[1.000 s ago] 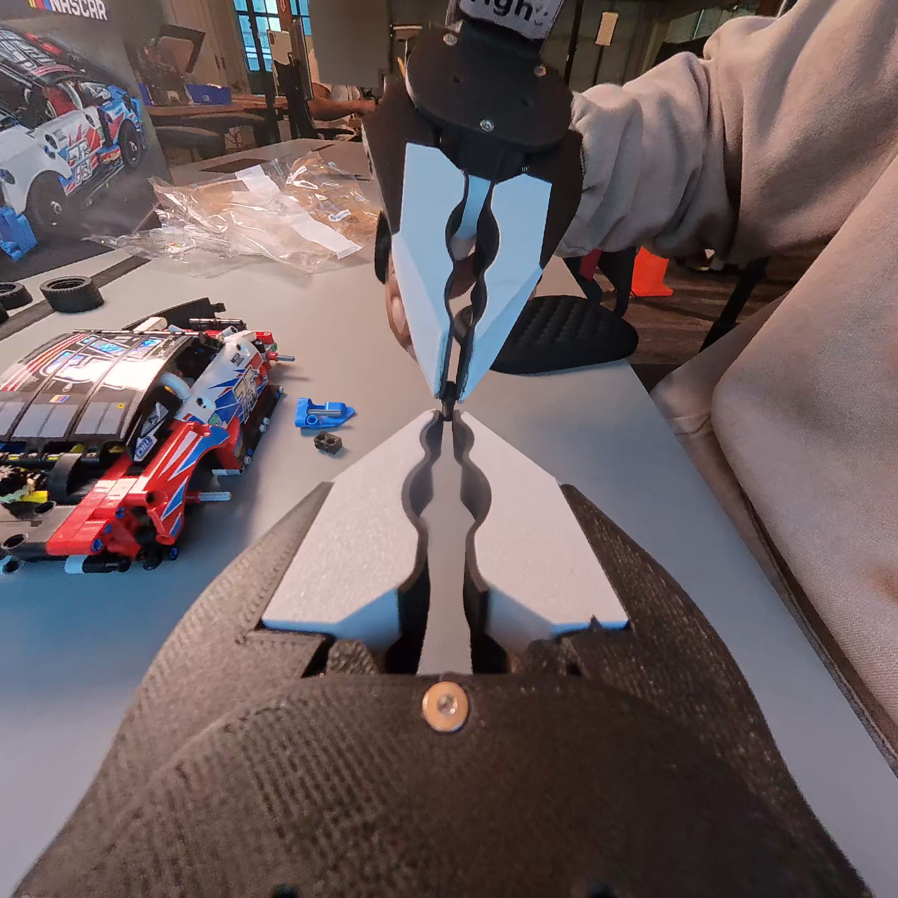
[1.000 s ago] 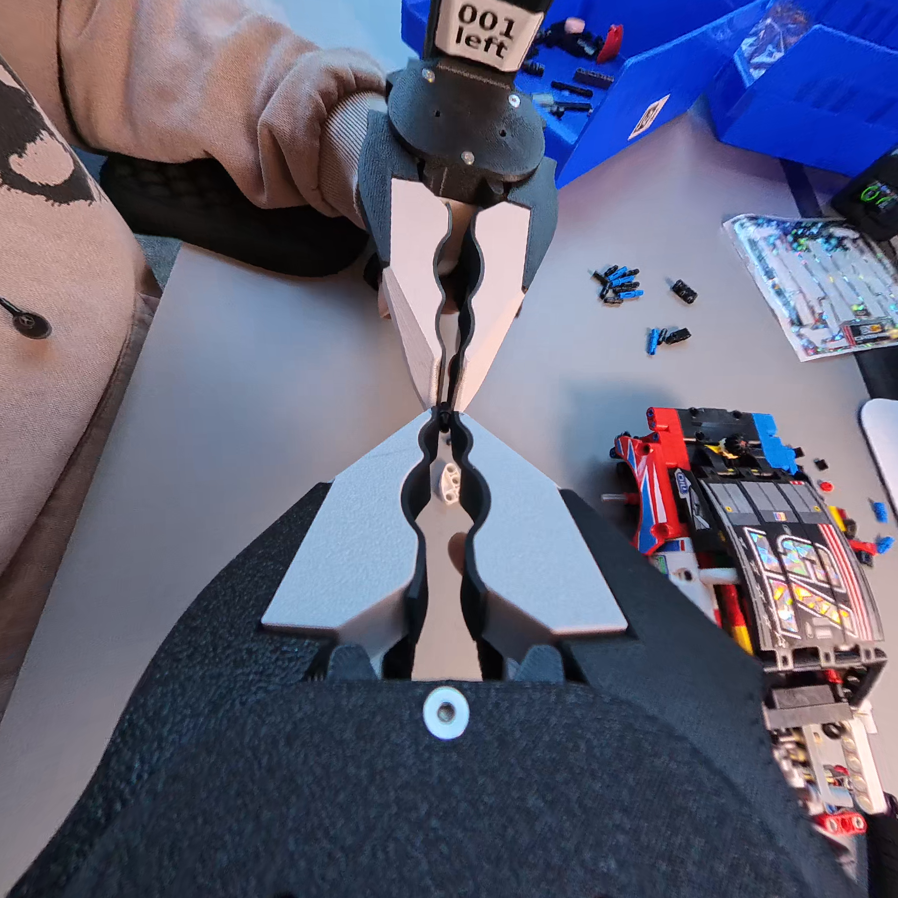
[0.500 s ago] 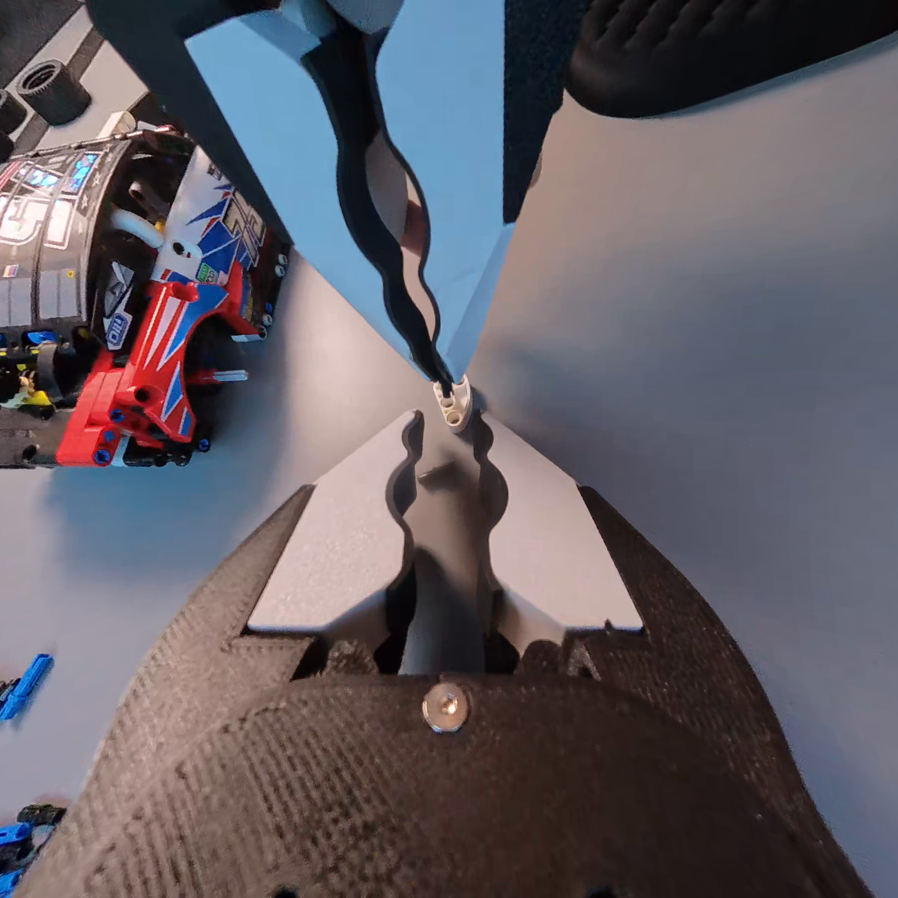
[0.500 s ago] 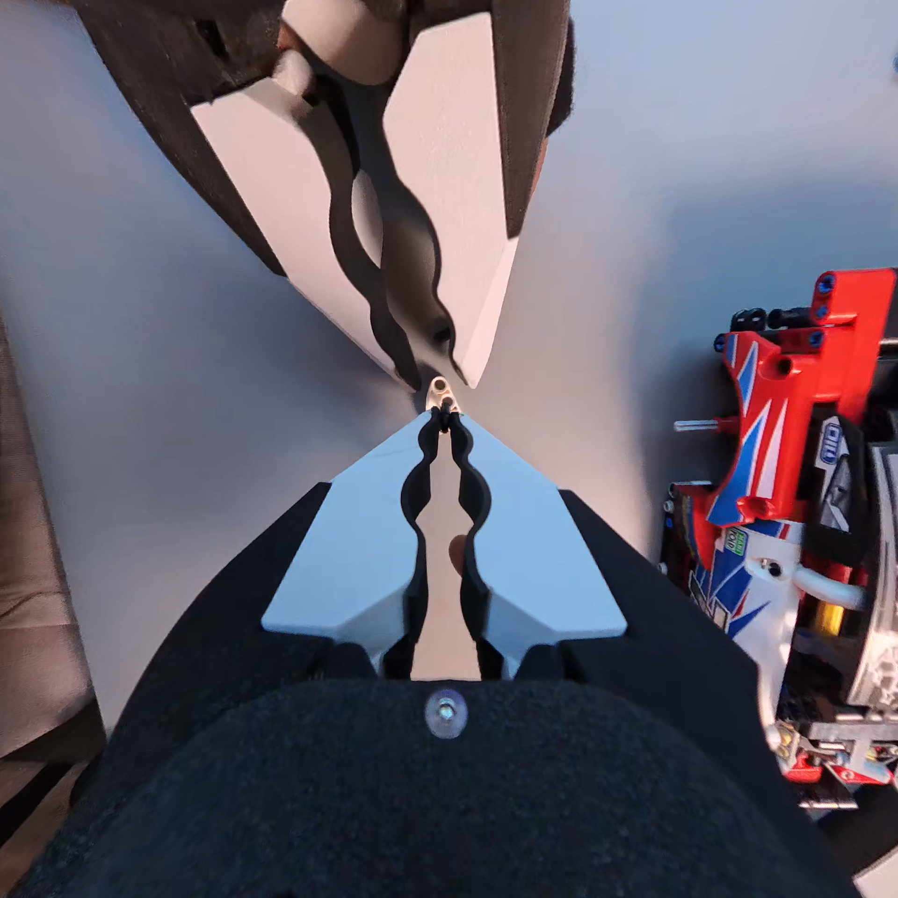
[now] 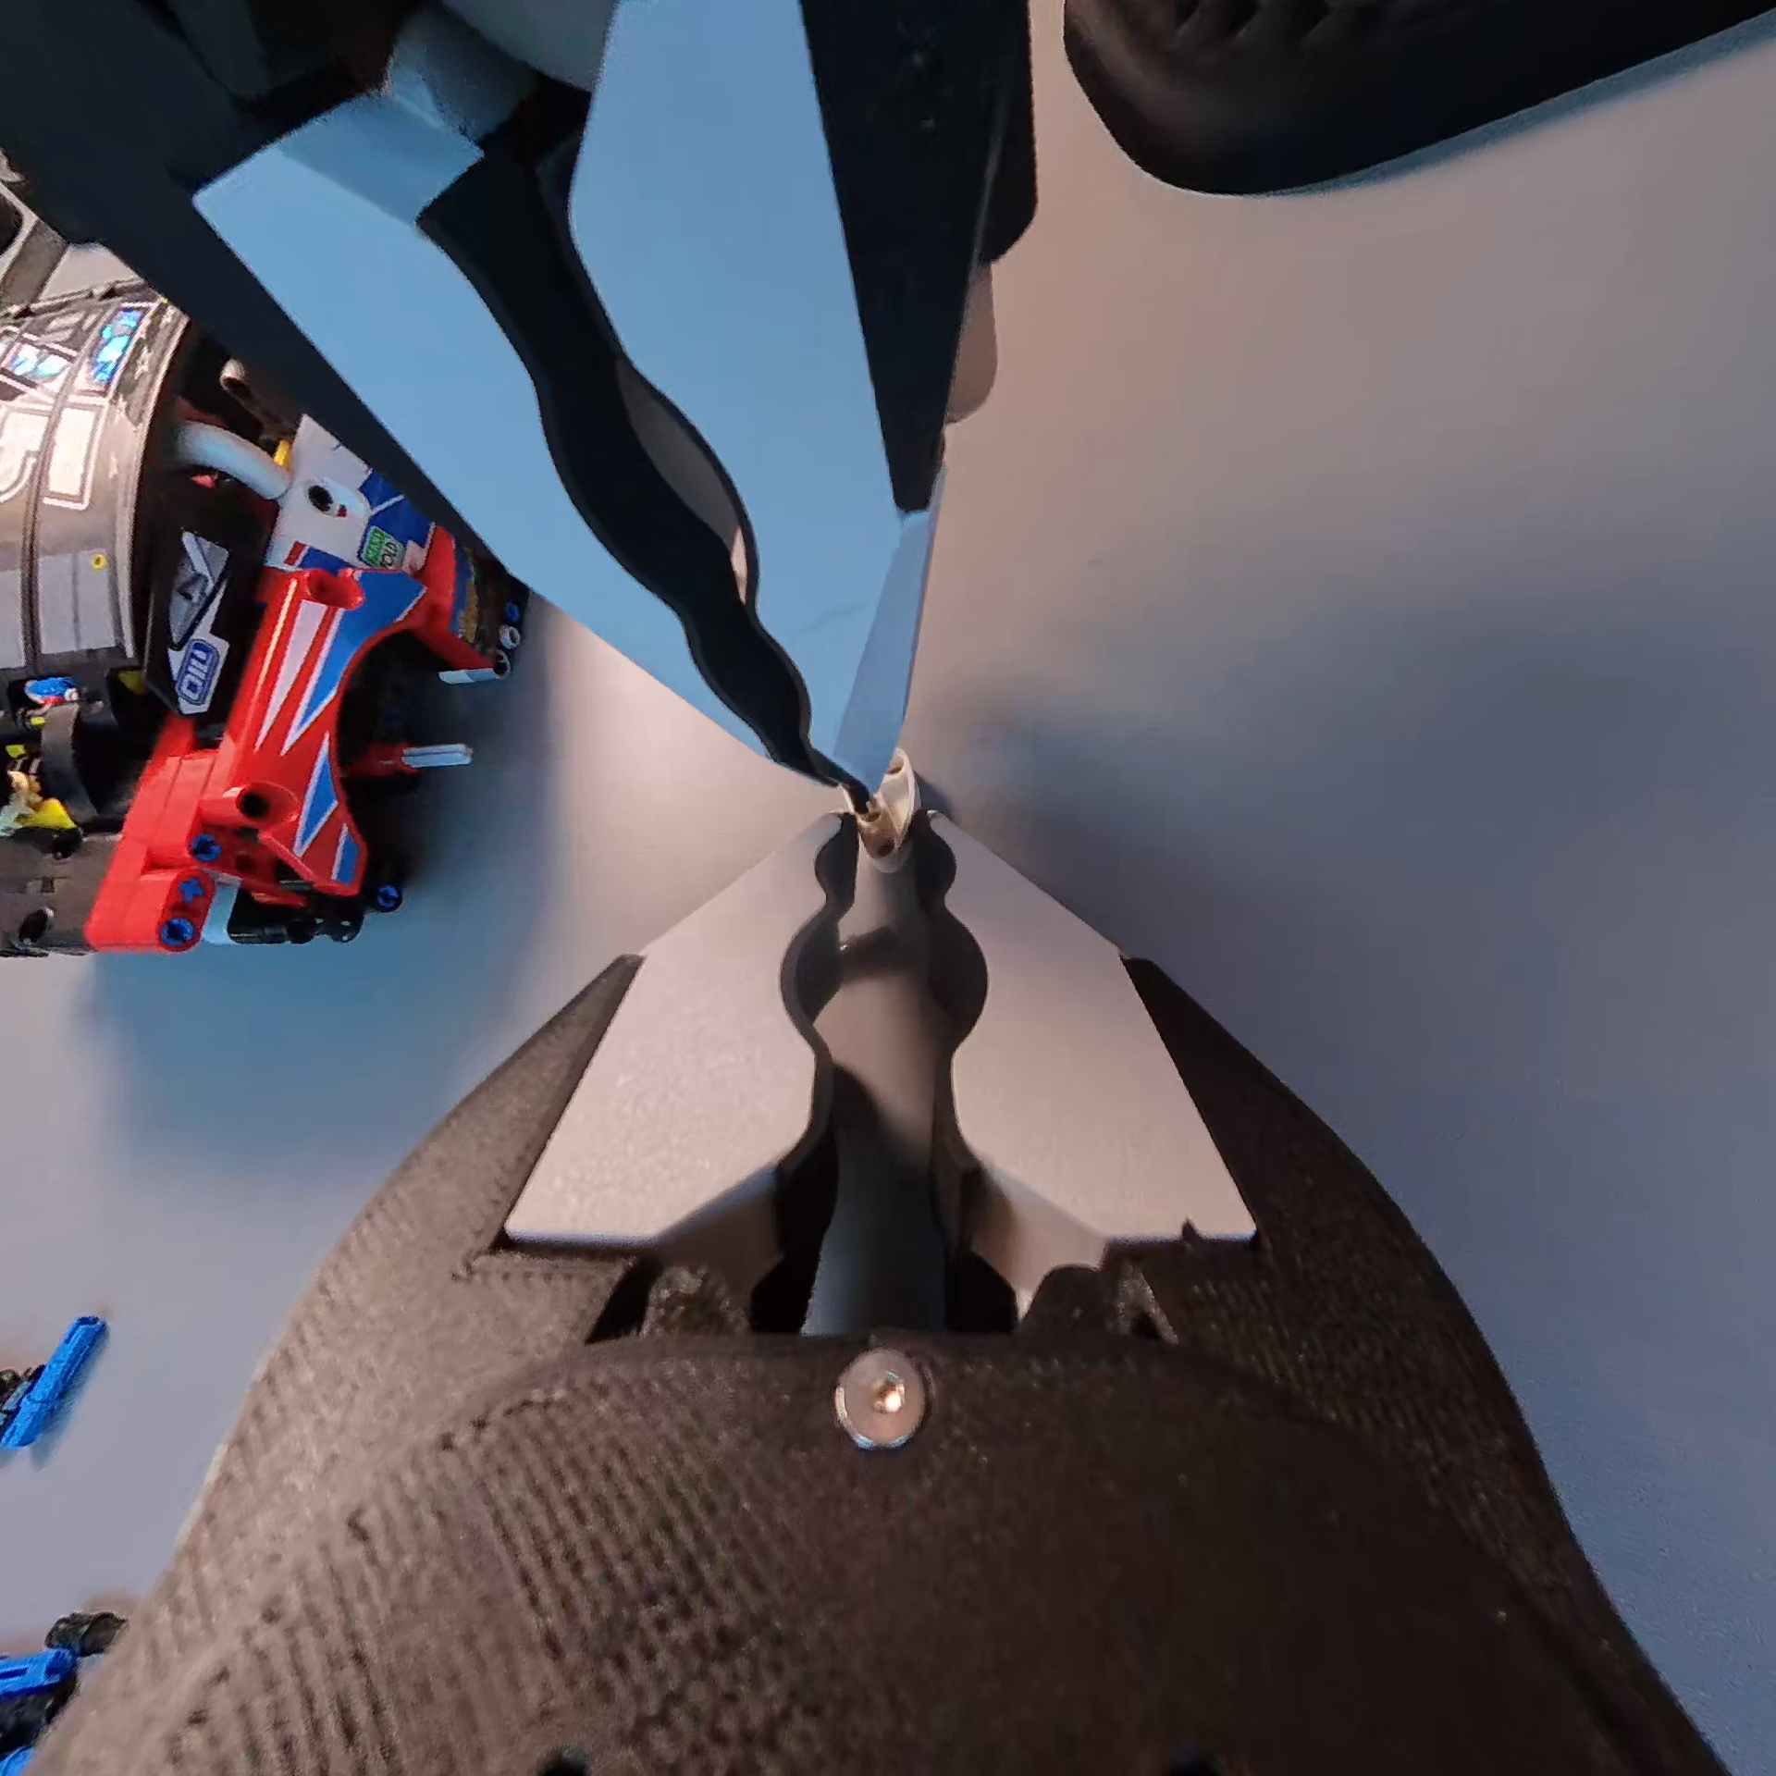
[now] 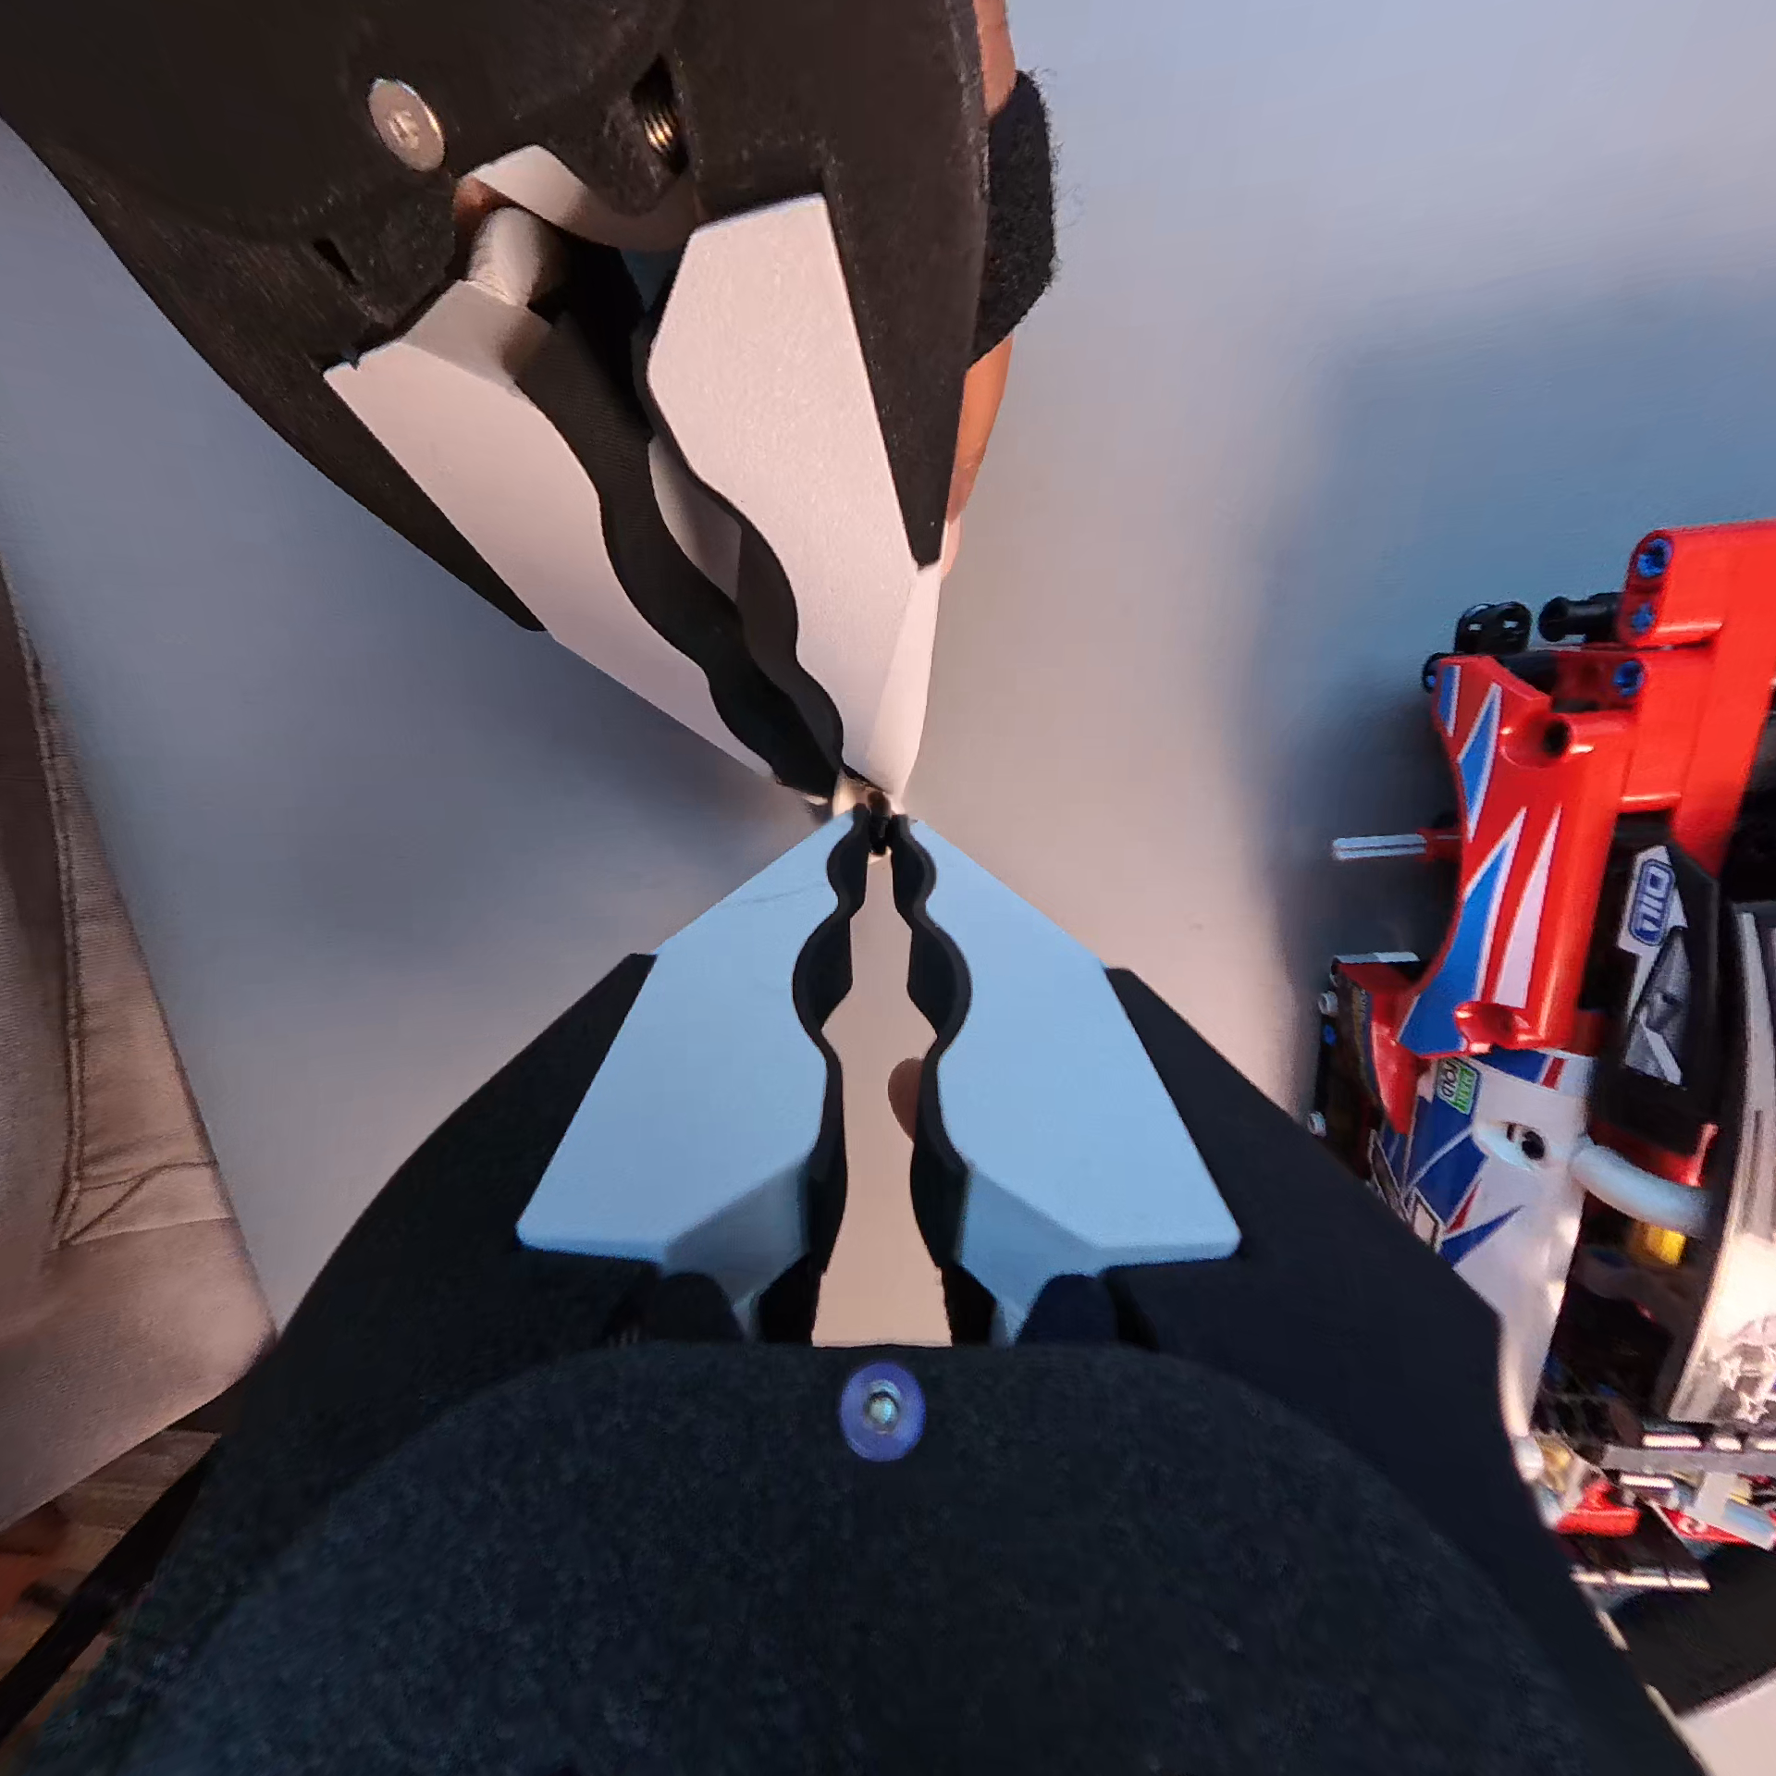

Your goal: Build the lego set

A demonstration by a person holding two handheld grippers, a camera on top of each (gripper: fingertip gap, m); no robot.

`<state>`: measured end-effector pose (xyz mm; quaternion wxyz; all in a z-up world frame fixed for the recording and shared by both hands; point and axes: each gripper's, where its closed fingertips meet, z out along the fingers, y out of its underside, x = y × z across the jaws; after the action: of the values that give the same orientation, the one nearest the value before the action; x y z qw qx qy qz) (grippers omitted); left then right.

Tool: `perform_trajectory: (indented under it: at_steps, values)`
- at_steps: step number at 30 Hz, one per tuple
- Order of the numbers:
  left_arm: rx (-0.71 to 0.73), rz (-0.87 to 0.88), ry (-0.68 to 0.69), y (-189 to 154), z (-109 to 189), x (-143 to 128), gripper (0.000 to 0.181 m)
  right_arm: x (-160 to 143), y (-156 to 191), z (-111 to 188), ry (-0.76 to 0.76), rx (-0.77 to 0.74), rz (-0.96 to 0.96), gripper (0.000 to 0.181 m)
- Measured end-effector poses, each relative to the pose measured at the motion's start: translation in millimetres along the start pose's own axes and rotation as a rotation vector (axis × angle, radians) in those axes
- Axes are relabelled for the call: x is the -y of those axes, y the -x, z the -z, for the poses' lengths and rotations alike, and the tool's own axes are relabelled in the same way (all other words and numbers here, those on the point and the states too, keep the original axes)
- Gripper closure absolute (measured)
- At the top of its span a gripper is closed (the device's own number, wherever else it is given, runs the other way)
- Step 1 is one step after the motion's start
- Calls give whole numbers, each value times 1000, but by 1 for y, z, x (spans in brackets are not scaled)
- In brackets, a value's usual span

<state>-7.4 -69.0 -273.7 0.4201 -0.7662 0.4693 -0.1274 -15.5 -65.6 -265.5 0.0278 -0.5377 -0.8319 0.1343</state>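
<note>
In the left wrist view, the left gripper, black-bodied with pale grey wedge fingers, is seen with its jaws drawn narrow at the tips around a small off-white perforated lego connector piece. The right gripper is met tip to tip from above, its jaws nearly together on a thin dark pin whose end is at the connector; whether the pin is seated in it cannot be told. Both are held over the plain grey desk. Toward the desk's left edge of this view, the partly built red, white and blue lego race car is found standing on the surface, well apart from the grippers. A loose blue lego pin is seen lying near the lower left corner, with more small blue and black pieces below it. No container is shown in either view.

In the right wrist view, the right gripper is seen with jaws pinched almost together on the dark pin. The left gripper is seen from above, with the connector largely hidden between the tips. The race car is seen toward the right edge of the desk.
</note>
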Motion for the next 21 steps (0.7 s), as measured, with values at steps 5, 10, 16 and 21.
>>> perform_trajectory:
  at_steps: [5, 10, 16, 21]
  values:
    - [-2, 1, 0, 0, 0, 0, 172, 0, 1, -2, 7, 11, -4, 180]
    - [-2, 1, 1, 0, 0, 0, 172, 0, 1, -3, 50, 3, 3, 180]
    - [27, -41, 7, 0, 2, -2, 172, 0, 1, -4, 99, -9, -5, 180]
    - [15, 4, 14, 1, 3, -5, 172, 3, 1, -4, 113, 4, -60, 180]
